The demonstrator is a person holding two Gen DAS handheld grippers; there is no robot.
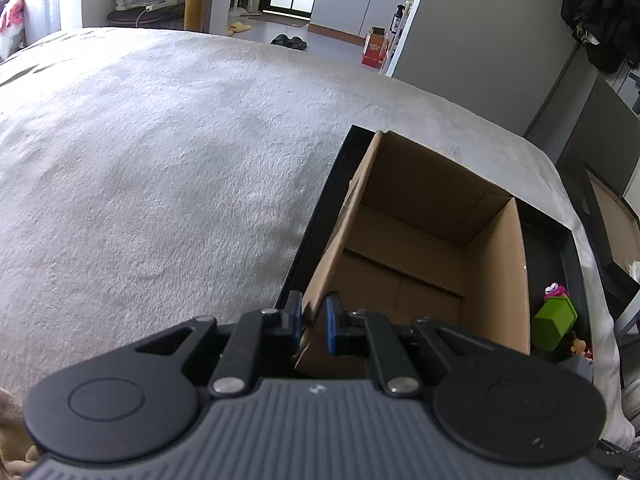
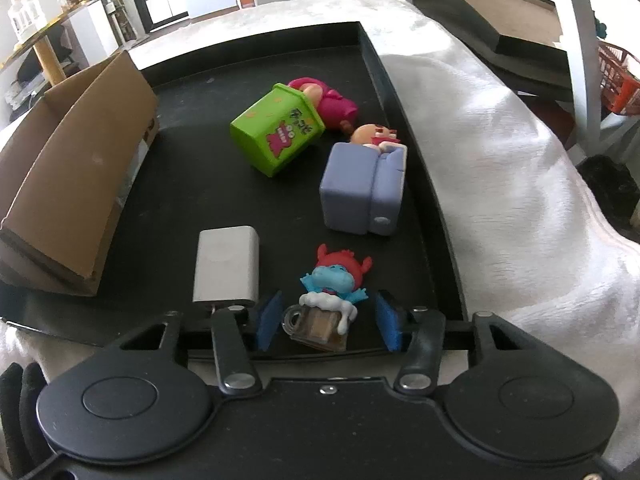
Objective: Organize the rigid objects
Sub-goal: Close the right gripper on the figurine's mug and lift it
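My left gripper (image 1: pixel 314 312) is shut on the near corner of the left wall of an open cardboard box (image 1: pixel 420 248), which stands empty in a black tray (image 1: pixel 320 216). In the right wrist view the tray (image 2: pixel 180 200) also holds a blue figurine with a red hat sitting in a mug (image 2: pixel 330 280). My right gripper (image 2: pixel 328 316) stands open around that figurine, and neither blue pad presses on it. A grey rectangular block (image 2: pixel 228 268) lies just left of it. The cardboard box (image 2: pixel 80 152) fills the tray's left side.
Farther back in the tray lie a green box toy (image 2: pixel 276 132) with a pink figure (image 2: pixel 332 104) behind it, and a purple block toy (image 2: pixel 360 188) with a small head on top. The tray rests on a pale fuzzy blanket (image 1: pixel 160 160). A gloved hand (image 2: pixel 20 392) shows at lower left.
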